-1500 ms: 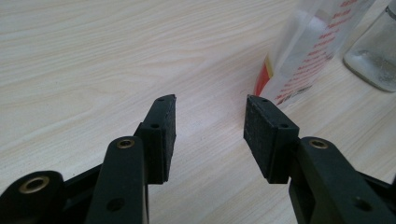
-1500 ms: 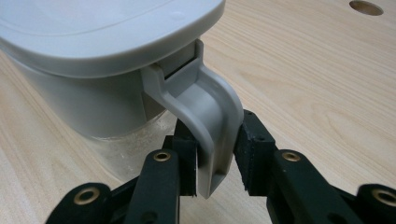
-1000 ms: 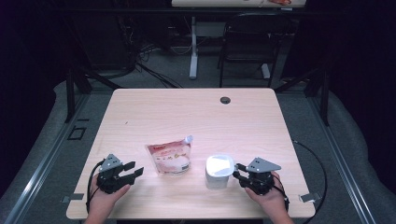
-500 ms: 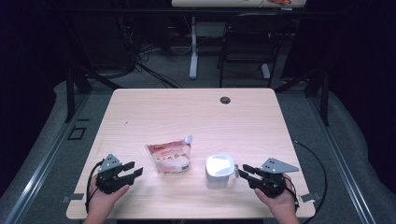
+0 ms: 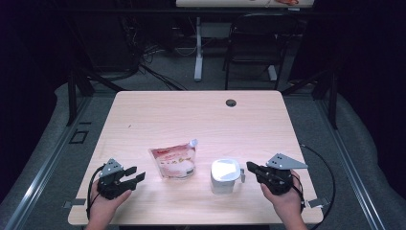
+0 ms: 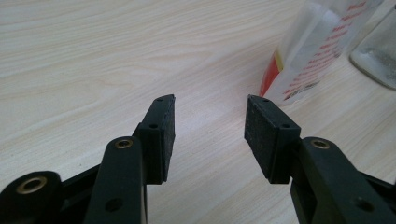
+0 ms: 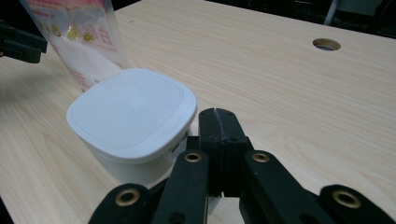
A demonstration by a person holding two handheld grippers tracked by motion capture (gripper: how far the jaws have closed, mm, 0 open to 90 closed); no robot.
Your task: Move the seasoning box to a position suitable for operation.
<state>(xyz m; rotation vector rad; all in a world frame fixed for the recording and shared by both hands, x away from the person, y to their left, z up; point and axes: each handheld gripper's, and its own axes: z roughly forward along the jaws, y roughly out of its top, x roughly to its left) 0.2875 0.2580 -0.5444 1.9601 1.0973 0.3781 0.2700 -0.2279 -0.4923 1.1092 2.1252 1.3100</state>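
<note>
left gripper (image 5: 136, 175): jaws apart, empty | right gripper (image 5: 251, 167): jaws just closed, pressed together, empty, beside white lidded square plastic jar (image 5: 225, 175) | printed clear pouch (image 5: 174, 160) between grippers

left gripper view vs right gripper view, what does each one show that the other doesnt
Left gripper view alone: the left gripper with its jaws standing apart over bare wood, nothing between them, and at the far right edge the clear side of the container.

Right gripper view alone: the right gripper with its jaws pressed together beside the container's white lid, and a round hole in the table.

Both: the red-printed pouch, standing upright, and the light wooden table.
</note>
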